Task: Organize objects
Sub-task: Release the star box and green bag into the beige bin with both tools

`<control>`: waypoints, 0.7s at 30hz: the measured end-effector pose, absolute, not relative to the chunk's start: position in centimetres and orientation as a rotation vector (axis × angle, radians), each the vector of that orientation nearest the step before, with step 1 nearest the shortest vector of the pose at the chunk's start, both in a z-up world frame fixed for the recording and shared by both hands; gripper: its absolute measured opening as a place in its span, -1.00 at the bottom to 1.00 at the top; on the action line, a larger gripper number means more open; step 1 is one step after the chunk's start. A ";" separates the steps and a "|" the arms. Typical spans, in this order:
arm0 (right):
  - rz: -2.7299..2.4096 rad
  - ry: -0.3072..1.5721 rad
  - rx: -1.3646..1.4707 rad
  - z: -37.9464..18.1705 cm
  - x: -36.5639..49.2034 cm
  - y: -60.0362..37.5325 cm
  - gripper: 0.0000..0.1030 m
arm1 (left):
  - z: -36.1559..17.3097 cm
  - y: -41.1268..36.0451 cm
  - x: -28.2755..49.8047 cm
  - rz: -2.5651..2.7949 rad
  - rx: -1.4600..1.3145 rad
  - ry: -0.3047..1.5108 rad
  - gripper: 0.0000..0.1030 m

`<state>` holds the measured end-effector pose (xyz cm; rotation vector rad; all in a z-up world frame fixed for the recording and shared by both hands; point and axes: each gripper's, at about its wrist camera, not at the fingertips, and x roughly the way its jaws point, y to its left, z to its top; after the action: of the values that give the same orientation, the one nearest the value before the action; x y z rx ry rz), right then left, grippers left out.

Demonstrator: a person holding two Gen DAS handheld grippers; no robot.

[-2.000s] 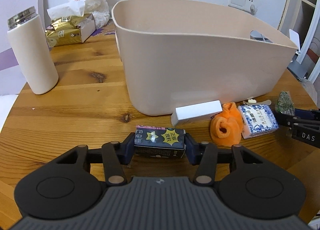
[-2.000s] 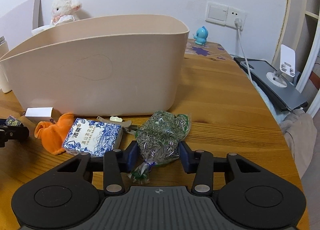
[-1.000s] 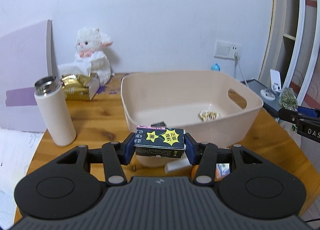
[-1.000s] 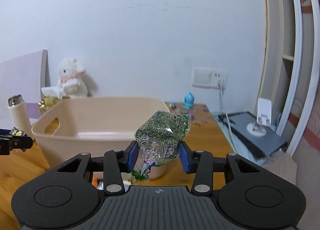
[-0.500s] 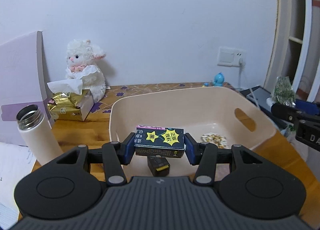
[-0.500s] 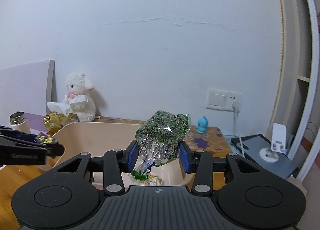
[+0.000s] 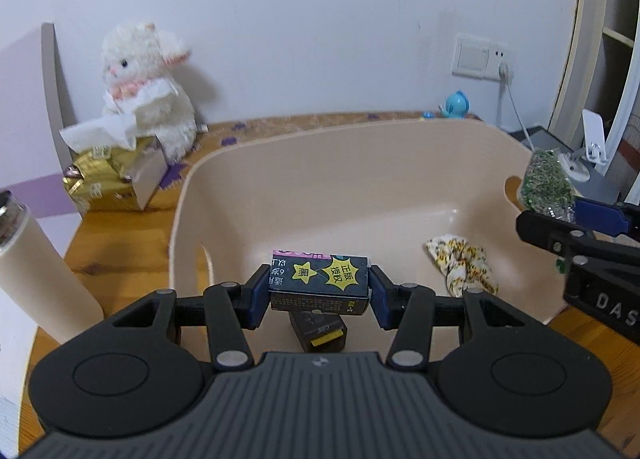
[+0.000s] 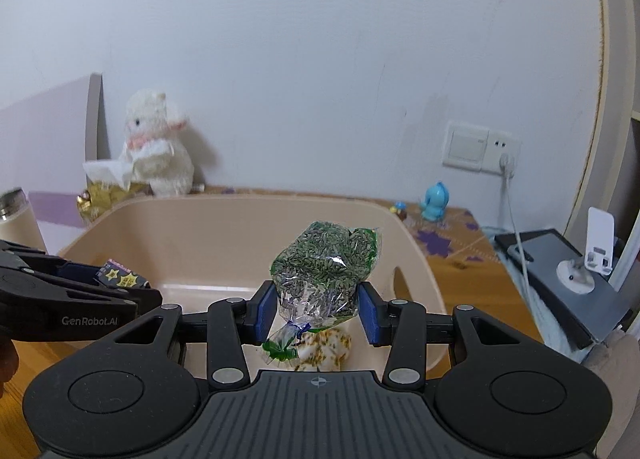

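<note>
Both grippers hang over the beige bin (image 7: 400, 147), positioned for release: left gripper (image 7: 319, 291) clamps a dark box (image 7: 319, 278), right gripper (image 8: 318, 309) clamps a green packet (image 8: 320, 263).

White painted wall (image 8: 320, 59) at the far side, with hairline cracks near the top. A switch-and-socket plate (image 8: 480, 150) is mounted at right, a white plug and cable (image 8: 510, 195) hanging from it. Wooden table (image 8: 460, 259) below. Curved pale frame (image 7: 576, 39) at far right, shelving beyond. Lighting even, indoor.
</note>
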<state>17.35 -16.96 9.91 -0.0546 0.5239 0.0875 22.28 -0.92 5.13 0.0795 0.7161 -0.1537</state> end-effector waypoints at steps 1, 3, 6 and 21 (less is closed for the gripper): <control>0.087 0.533 -0.058 9.6 17.5 -16.9 -0.21 | 5.0 -1.1 22.3 -0.147 0.102 0.708 0.02; 0.090 0.552 -0.064 9.1 17.7 -16.7 -0.21 | 4.8 -1.3 22.3 -0.137 0.127 0.708 0.03; 0.097 0.571 -0.071 8.6 18.0 -16.4 -0.07 | 4.9 -1.2 22.4 -0.136 0.126 0.713 0.04; 0.063 0.446 -0.084 11.5 13.2 -16.9 0.88 | 8.4 0.4 17.9 -0.114 0.067 0.644 0.73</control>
<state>13.23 -16.87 11.54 -0.0837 0.4464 0.0627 17.93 0.37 8.41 0.0670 0.6441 -0.1141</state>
